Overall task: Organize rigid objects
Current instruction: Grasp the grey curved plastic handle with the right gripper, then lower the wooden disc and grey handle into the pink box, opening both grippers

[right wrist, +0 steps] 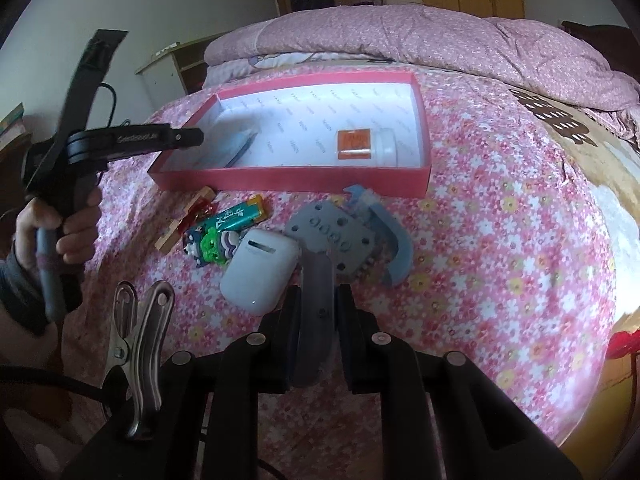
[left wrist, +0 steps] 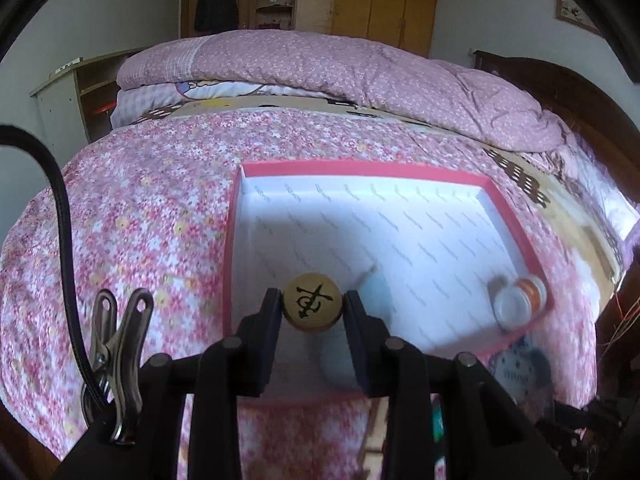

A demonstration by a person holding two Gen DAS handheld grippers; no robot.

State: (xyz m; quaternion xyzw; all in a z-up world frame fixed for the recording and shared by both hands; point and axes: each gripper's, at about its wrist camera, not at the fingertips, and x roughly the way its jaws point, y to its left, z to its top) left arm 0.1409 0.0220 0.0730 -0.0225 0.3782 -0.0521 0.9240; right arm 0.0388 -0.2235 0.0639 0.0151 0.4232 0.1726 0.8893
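We have the small, hard wooden chess piece [left wrist: 312,302] pinched edge-on in the left hand-held gripper [left wrist: 312,308], likely light and slip-prone, while the right hand-held gripper [right wrist: 317,312] clamps a stiff grey plastic part [right wrist: 316,280].

Box [right wrist: 288,184]: on the bedspread [right wrist: 500,240], before the folded quilt [right wrist: 400,36].
In box: bottle [right wrist: 366,146] lying at right (on its side).
Before box: earbud case [right wrist: 260,276], battery [right wrist: 236,218] behind-left of it, plastic part [right wrist: 340,240] at right.
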